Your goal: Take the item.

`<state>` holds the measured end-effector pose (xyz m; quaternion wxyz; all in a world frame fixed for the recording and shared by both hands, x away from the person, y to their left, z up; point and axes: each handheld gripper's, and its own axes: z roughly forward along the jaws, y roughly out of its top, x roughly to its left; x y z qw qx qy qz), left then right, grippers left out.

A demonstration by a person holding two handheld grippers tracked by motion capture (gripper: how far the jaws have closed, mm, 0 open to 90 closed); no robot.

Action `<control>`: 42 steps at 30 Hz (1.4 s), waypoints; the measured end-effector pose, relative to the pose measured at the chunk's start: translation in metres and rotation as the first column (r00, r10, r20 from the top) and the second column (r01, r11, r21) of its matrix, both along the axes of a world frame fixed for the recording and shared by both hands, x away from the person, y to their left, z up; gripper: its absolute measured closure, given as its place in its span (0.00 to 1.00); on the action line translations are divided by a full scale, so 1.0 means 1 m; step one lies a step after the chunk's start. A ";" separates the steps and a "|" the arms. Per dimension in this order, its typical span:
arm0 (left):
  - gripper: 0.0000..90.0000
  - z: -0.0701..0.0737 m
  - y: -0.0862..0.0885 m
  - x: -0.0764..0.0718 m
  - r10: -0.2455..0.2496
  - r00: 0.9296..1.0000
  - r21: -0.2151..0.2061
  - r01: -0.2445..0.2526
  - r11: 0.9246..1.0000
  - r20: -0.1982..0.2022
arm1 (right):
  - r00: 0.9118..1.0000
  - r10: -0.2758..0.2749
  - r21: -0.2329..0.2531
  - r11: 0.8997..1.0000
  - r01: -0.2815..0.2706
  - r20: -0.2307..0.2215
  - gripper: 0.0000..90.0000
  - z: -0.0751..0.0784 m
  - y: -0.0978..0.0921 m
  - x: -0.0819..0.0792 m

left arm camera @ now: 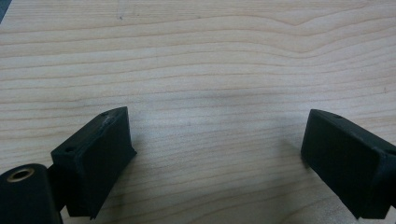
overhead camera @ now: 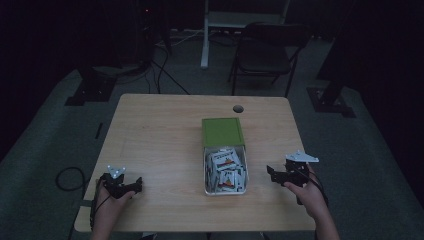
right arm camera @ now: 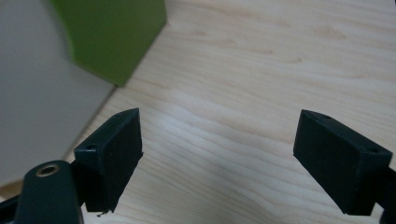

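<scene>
Wooden table (overhead camera: pixel 160 130) bears one open tin (overhead camera: pixel 225 192) of packets between two wide-open grippers, left gripper (overhead camera: pixel 131 186), right gripper (overhead camera: pixel 274 173); its green lid (overhead camera: pixel 222 131) lies beyond.

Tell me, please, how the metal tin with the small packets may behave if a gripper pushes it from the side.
The tin looks thin-walled and shallow, so it probably slides on the smooth wooden table rather than tips. The packets lie loose and heaped, so some may shift or spill.

Left tongs (overhead camera: pixel 131 186) and right tongs (overhead camera: pixel 272 172), both wide apart, each in a hand, pointing inward.
</scene>
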<state>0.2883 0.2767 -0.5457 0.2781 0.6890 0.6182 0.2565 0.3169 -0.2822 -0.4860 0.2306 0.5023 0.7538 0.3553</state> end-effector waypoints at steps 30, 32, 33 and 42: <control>0.10 0.000 0.000 0.000 0.000 1.000 0.000 0.000 1.000 0.001 | 0.980 0.157 0.041 0.986 -0.164 0.123 0.32 0.062 0.060 -0.033; 0.10 0.000 0.000 0.000 0.000 1.000 0.000 0.000 1.000 0.000 | 0.979 0.164 0.044 0.984 -0.170 0.124 0.32 0.063 0.062 -0.034; 0.10 0.000 0.000 0.000 0.000 1.000 0.000 0.000 1.000 0.001 | 0.975 0.183 0.043 0.981 -0.190 0.125 0.32 0.064 0.068 -0.035; 0.10 0.000 0.000 0.000 0.000 1.000 0.000 0.000 1.000 0.000 | 0.962 0.248 0.042 0.966 -0.254 0.115 0.32 0.062 0.087 -0.041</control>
